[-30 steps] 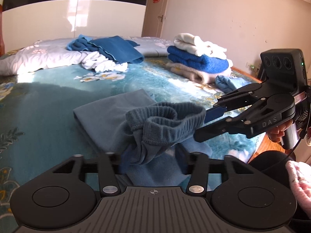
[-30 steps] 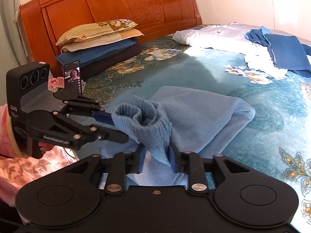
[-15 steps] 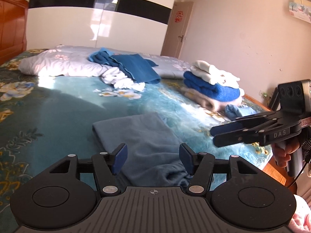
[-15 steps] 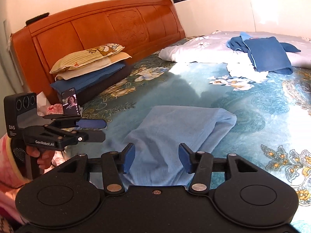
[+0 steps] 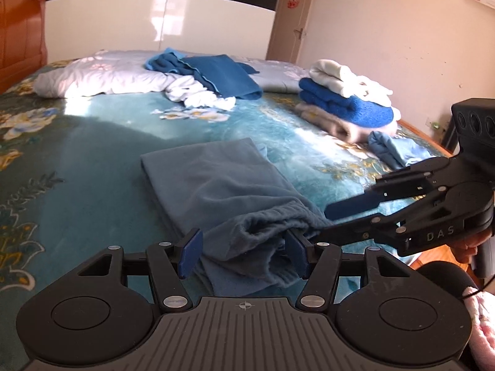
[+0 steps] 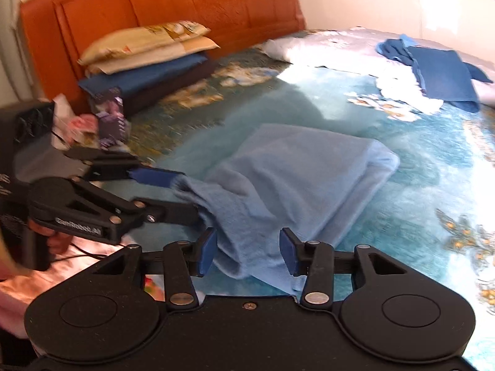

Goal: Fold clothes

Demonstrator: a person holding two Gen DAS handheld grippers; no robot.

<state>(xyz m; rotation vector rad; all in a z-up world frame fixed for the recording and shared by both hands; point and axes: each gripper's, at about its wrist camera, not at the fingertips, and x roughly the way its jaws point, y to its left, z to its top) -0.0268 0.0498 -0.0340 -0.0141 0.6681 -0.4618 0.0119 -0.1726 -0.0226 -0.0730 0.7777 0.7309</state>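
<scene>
- Grey-blue folded garment [image 5: 210, 185] flat on the teal floral bedspread [image 5: 92, 160], ribbed waistband end bunched up nearest both cameras.
- Left gripper [image 5: 243, 253] low over that bunched end, jaws about half apart, cloth lying between the blue pads [image 5: 190, 252]; no squeeze visible, fabric slack and resting on the bed.
- Right gripper [image 6: 247, 252] at the same end from the other side, jaws closing, pale blue cloth sitting between them, pads not yet pressing on it.
- From the left wrist view, right gripper's two fingers reaching in from the right, lower finger tip right at the waistband edge.
- From the right wrist view, left gripper's fingers straddling the garment's corner, picture blurred there.
- Stack of folded towels [image 5: 343, 99] well apart, near the far right edge of the bed.
- Loose blue clothes [image 5: 213, 74] heaped on a white quilt [image 5: 92, 77] at the far side.
- Pillows [image 6: 145, 49] piled against the wooden headboard [image 6: 161, 3].
</scene>
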